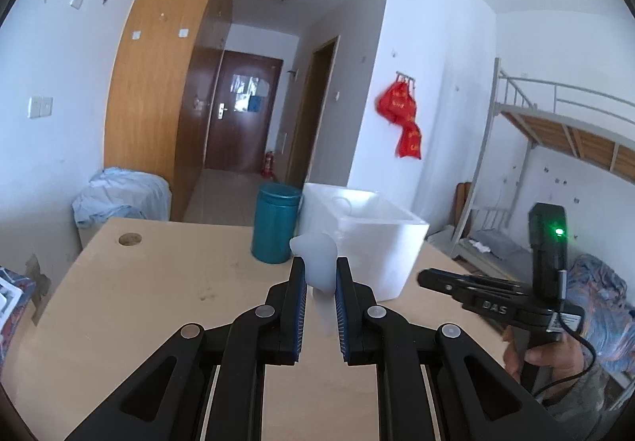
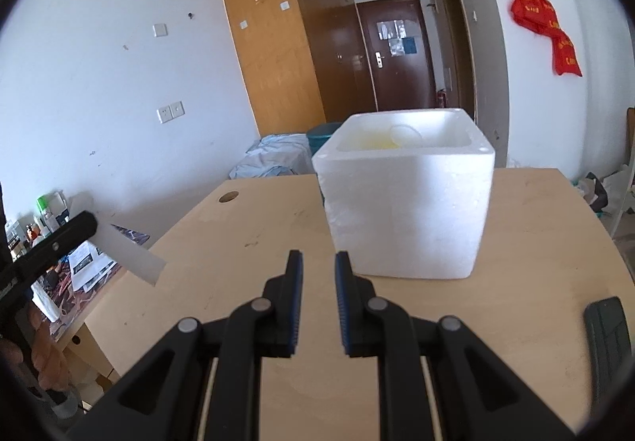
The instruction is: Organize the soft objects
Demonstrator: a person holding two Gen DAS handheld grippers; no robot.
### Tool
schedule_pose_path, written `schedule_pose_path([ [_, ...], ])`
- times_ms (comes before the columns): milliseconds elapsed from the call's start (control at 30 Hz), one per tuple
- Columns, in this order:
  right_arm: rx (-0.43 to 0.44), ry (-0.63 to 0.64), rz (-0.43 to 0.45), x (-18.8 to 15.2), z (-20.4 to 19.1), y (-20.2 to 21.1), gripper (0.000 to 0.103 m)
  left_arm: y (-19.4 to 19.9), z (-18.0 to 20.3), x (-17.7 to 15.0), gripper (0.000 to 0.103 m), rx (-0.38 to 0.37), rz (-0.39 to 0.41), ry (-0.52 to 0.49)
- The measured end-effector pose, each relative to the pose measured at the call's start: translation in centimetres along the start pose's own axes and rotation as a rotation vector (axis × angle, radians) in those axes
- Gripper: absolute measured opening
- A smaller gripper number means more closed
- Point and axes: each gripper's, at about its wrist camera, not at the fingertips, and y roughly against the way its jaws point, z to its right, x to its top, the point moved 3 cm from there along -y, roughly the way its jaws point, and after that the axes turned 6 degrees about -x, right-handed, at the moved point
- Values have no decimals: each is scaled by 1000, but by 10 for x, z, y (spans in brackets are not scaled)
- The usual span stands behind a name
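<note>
My left gripper [image 1: 320,262] is shut on a pale, translucent soft piece [image 1: 317,254], held above the wooden table [image 1: 178,302]. In the right wrist view that piece [image 2: 131,256] shows as a flat white strip sticking out of the left gripper [image 2: 89,222]. A white foam box [image 2: 405,210] stands open-topped ahead, and inside it lie a clear round item [image 2: 405,135] and something yellowish [image 2: 373,141]. My right gripper [image 2: 318,262] hovers just before the box, its jaws a narrow gap apart with nothing between them. It also appears at the right of the left wrist view as the right gripper [image 1: 426,278].
A teal canister [image 1: 276,226] stands left of the foam box [image 1: 369,234]. A dark flat object [image 2: 607,337] lies at the table's right edge. A cable hole [image 2: 228,197] marks the far left corner. Beyond are bundled blue cloth [image 1: 123,199], floor clutter [image 2: 79,266] and a bunk bed [image 1: 555,123].
</note>
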Motion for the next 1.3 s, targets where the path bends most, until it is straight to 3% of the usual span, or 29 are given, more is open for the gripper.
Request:
schedule_pose_path([
  [267,-42,4,-6,-4,9,-1,19,1,11,-3,14,-9,2,-10],
  [467,-132,15,-155,-39,34,-38,20,8,10,-8,14,-18,13,-12],
  [633,-167,19,-210,-50,39,-60,20,0,7,-10,14,2,-6,-23],
  [733,-206,52,-218,-51,42,-63,29,-9,2,-12,14,-4,-25,-8],
  [800,-230,58,-193,-47,49,-57,41,-16,0,-13,14,-1,-36,-8],
  [867,-271,39,-167,-41,64,-50,63,-22,-2,-15,14,-6,-47,-7],
  [900,-299,26,-154,-38,72,-48,66,-26,-3,-15,14,-15,-53,-1],
  [1300,-335,63,-242,-32,88,-92,68,-54,-4,-19,14,-60,-84,8],
])
